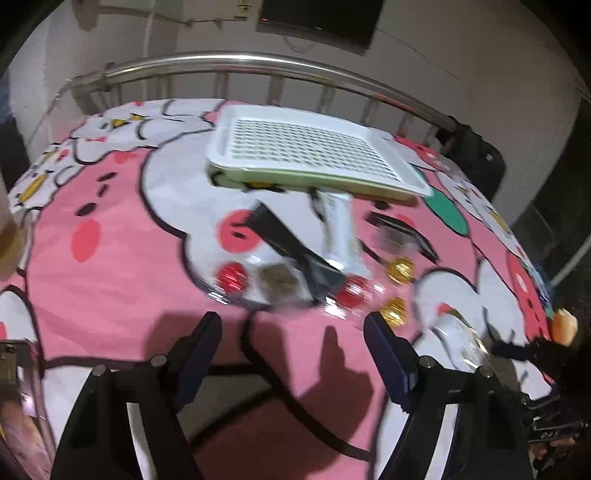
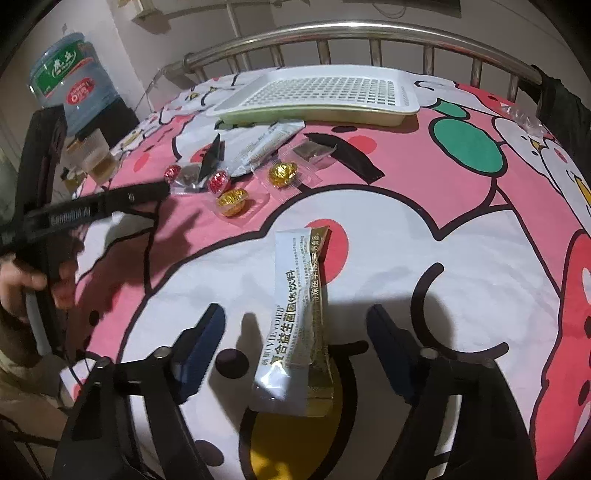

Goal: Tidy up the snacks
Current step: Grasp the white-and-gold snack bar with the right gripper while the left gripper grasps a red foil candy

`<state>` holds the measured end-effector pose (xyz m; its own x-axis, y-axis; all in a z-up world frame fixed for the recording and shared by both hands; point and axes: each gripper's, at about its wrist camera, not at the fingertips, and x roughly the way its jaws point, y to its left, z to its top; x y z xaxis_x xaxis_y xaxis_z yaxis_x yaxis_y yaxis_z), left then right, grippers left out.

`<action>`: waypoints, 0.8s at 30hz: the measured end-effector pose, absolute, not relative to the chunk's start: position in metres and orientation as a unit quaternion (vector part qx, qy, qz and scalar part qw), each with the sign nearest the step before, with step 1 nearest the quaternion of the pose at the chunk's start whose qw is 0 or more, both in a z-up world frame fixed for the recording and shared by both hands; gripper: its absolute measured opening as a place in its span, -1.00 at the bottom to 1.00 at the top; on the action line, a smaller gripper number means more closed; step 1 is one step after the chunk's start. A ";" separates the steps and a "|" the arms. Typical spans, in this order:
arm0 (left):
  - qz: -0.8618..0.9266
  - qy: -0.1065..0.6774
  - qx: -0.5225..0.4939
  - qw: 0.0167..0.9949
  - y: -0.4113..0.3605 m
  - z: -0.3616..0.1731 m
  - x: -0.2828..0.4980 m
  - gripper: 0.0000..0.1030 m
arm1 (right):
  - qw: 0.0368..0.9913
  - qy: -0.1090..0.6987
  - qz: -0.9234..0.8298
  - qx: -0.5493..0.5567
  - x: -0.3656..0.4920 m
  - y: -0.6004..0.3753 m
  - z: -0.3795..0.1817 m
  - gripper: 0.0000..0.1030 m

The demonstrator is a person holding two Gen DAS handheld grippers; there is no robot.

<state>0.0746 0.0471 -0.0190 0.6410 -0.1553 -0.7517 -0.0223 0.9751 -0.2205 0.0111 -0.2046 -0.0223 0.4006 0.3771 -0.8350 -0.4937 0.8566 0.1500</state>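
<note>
A white slotted tray [image 2: 321,92] lies at the far side of the pink cartoon bedsheet, also in the left wrist view [image 1: 310,151]. In front of it lie snacks: red foil candies [image 2: 218,181], gold foil candies [image 2: 281,173], black packets [image 2: 347,153] and a white stick pack [image 2: 266,144]. A white-and-gold sachet [image 2: 301,317] lies between the fingers of my open right gripper [image 2: 295,347], not gripped. My open left gripper [image 1: 291,350] hovers empty over the sheet, short of the red candies [image 1: 231,277] and gold candies [image 1: 400,269]. It shows at the left of the right wrist view [image 2: 147,194].
A steel bed rail [image 2: 369,33] runs behind the tray. A blue water jug [image 2: 72,81] and a plastic cup [image 2: 98,155] stand off the left edge. Dark cloth [image 2: 565,110] hangs on the rail at the right.
</note>
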 end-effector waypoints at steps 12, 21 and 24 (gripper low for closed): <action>0.015 0.427 -0.117 0.897 0.074 -0.030 0.100 0.30 | 0.831 0.484 0.258 -0.090 0.033 -0.183 -0.031 -0.38; 0.011 0.442 -0.131 0.887 0.077 -0.042 0.109 -0.29 | 0.835 0.475 0.267 -0.076 0.049 -0.174 -0.031 -0.59; 0.005 0.441 -0.126 0.889 0.072 -0.044 0.107 -0.42 | 0.837 0.470 0.274 -0.058 0.051 -0.174 -0.026 -0.67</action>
<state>0.1074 0.0724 -0.0442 0.6105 -0.1026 -0.7853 -0.1193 0.9683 -0.2193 0.0508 -0.1736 -0.0259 0.4072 0.4043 -0.8190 -0.5138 0.8428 0.1606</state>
